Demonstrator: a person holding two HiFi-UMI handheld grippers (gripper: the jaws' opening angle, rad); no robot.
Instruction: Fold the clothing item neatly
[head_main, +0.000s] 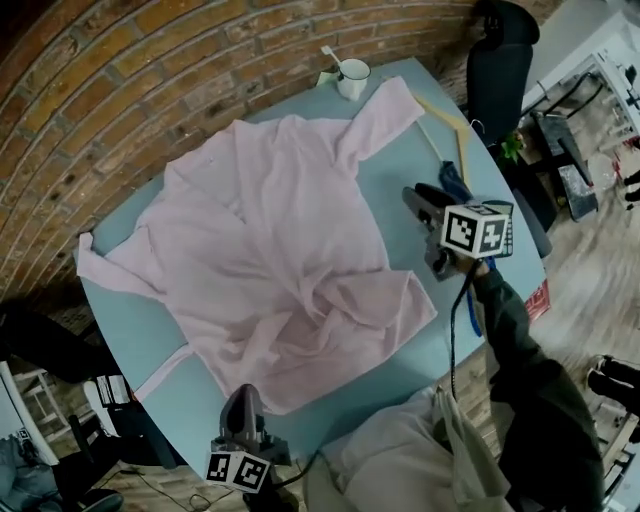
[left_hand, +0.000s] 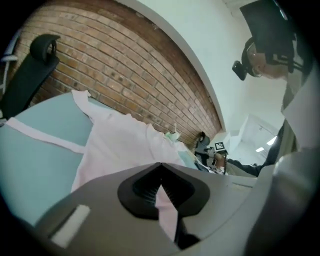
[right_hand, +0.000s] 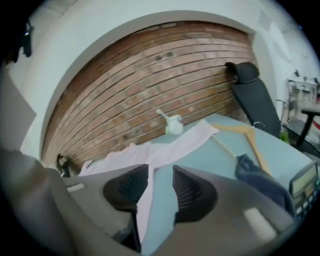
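A pale pink long-sleeved garment (head_main: 270, 240) lies spread and rumpled on the light blue table (head_main: 400, 170), one sleeve reaching toward the far right corner. My left gripper (head_main: 243, 395) sits at the garment's near hem, shut on a fold of pink fabric (left_hand: 167, 210) that runs down from the meeting point of its jaws (left_hand: 160, 166). Over the table just right of the garment, my right gripper (head_main: 415, 198) is open. A strip of the pink garment (right_hand: 145, 200) shows in the gap between its jaws (right_hand: 160, 182); the pads do not press on it.
A white mug (head_main: 352, 77) stands at the table's far edge by the sleeve end. Near my right gripper lie a wooden hanger (head_main: 450, 125), a blue cloth (head_main: 455, 185) and a calculator (head_main: 505, 235). A black office chair (head_main: 500, 70) stands beyond the table; a brick wall runs behind.
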